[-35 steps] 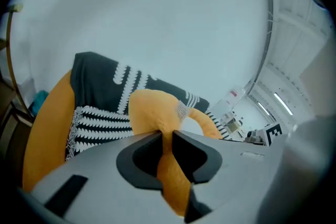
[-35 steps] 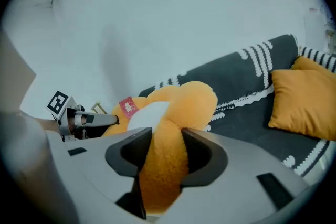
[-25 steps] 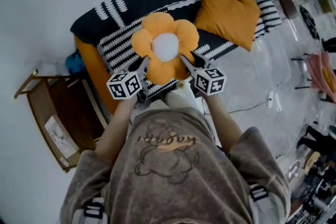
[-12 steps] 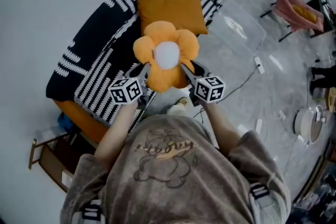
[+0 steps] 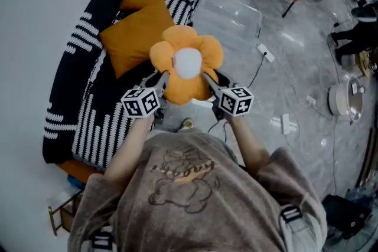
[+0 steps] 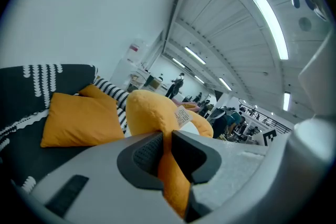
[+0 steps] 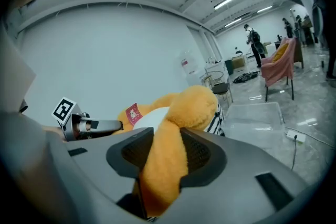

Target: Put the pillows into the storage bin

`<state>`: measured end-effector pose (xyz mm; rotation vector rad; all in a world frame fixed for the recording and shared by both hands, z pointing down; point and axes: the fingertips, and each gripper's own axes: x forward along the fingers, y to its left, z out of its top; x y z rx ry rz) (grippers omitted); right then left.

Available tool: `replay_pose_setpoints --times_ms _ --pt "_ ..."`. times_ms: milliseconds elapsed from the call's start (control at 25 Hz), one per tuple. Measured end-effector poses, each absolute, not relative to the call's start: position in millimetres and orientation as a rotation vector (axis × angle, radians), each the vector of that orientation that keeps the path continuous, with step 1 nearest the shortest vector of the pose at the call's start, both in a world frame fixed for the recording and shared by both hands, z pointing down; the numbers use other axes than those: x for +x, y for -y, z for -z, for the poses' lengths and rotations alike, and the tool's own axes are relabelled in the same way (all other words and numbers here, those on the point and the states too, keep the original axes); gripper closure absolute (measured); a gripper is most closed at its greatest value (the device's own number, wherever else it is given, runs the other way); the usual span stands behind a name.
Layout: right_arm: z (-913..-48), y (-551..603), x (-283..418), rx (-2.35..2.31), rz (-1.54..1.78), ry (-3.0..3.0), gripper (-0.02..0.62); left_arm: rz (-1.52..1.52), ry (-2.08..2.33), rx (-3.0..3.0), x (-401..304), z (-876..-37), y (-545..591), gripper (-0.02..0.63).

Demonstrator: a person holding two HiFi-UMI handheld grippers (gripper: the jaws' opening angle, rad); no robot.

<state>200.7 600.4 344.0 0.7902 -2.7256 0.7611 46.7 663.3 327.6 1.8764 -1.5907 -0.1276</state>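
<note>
Both claws are still clamping the flower pillow (image 5: pixel 186 68) up in the air: the left claw (image 5: pixel 162 75) is pinching a petal at 7 o'clock, the right claw (image 5: pixel 208 75) one at 5 o'clock. Versus a second ago, the view is swinging round. The sofa (image 5: pixel 77 79) with the orange pillow (image 5: pixel 133 38) is now sitting at 9 o'clock, and the clear bin (image 5: pixel 233 12) is showing at 1 o'clock.

The right gripper (image 7: pixel 165 155) pinches one fat orange petal of the flower pillow (image 7: pixel 195 106) between its two dark jaws. The pillow has a white middle (image 7: pixel 152 118) and a small red tag (image 7: pixel 133 113). The left gripper (image 7: pixel 112 124) pokes in from the left, touching the pillow. A clear storage bin (image 7: pixel 253 115) sits on the shiny floor. Far back is a chair with pink cloth (image 7: pixel 278 67).
</note>
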Motion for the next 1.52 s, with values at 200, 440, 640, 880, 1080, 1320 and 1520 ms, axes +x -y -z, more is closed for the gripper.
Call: replay_pose_setpoints --times_ms 200,440,640,880,1080,1320,1520 --pt "-344.1 -540.7 257.7 0.943 -0.781 2.703 0.439 0.087 1.497 1.947 97.8 -328.8 -587.0 0.557" --pt "-364.6 -468.6 289.7 1.091 -0.797 2.658 0.439 0.05 1.39 1.995 125.5 -353.6 -495.7 0.557" --pt "-367.5 -376.1 320.8 1.257 -0.825 2.59 0.439 0.009 1.271 2.042 154.9 -362.3 -382.4 0.557" --pt "-358.8 -262.7 342.4 1.423 -0.877 2.518 0.44 -0.071 1.149 2.121 177.1 -350.5 -247.3 0.557" --pt "-360.8 -194.5 353.1 1.539 -0.908 2.463 0.439 -0.112 1.068 2.158 188.6 -351.5 -164.8 0.557" --pt "-374.7 -130.1 375.5 1.603 -0.959 2.404 0.439 -0.162 1.0 2.156 213.7 -367.8 -89.6 0.557" --pt "-397.6 -59.4 406.9 1.606 -1.012 2.392 0.439 -0.21 0.993 2.148 245.0 -383.0 -16.3 0.557"
